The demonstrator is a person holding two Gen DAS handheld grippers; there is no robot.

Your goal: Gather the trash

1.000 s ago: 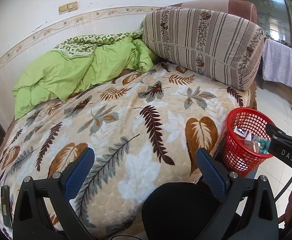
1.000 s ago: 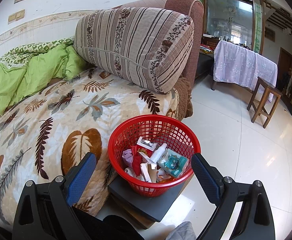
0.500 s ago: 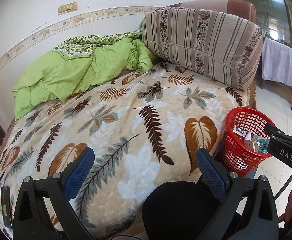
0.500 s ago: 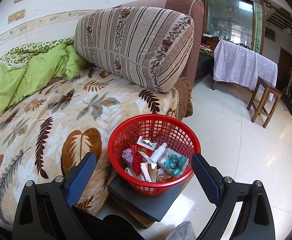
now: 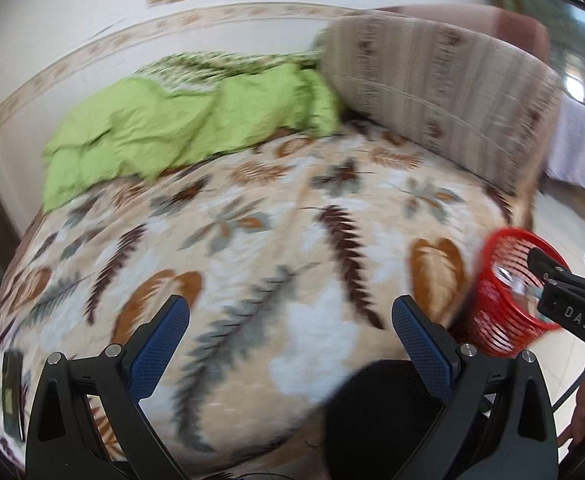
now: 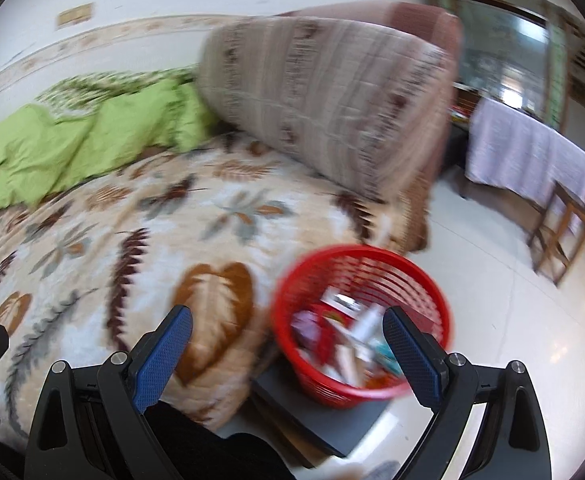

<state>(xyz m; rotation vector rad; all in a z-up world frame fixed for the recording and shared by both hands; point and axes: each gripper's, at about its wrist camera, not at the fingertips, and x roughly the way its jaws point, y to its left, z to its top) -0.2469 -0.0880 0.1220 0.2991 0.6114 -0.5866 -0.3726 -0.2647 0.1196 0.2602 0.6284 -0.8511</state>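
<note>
The red basket (image 6: 362,322) stands on a dark flat board (image 6: 316,416) on the pale floor (image 6: 504,344), just beside the near right corner of the bed (image 6: 132,248). It holds a jumble of wrappers, small boxes and a white tube; the blur hides what each one is. Set at the bed's edge, it is probably meant to take trash lifted off the blanket without a long carry.

The right gripper (image 6: 288,344) hangs above the bed's corner and the basket, its blue-padded fingers (image 6: 410,354) spread wide with nothing between them. The left gripper (image 5: 290,338) hovers over the near edge of the bed, its fingers (image 5: 158,346) likewise spread and holding nothing. From its view the basket (image 5: 504,304) shows at the far right, partly behind the right gripper's black body.

The leaf-patterned blanket shows no loose trash that I can make out. A dark flat thing (image 5: 12,392) lies at the bed's near left corner; what it is cannot be told. A crumpled green quilt (image 5: 180,128) is heaped at the far left against the wall, and a striped cushion (image 6: 324,96) leans at the far right end. Judging from the full basket and bare blanket, collecting looks nearly done.
</note>
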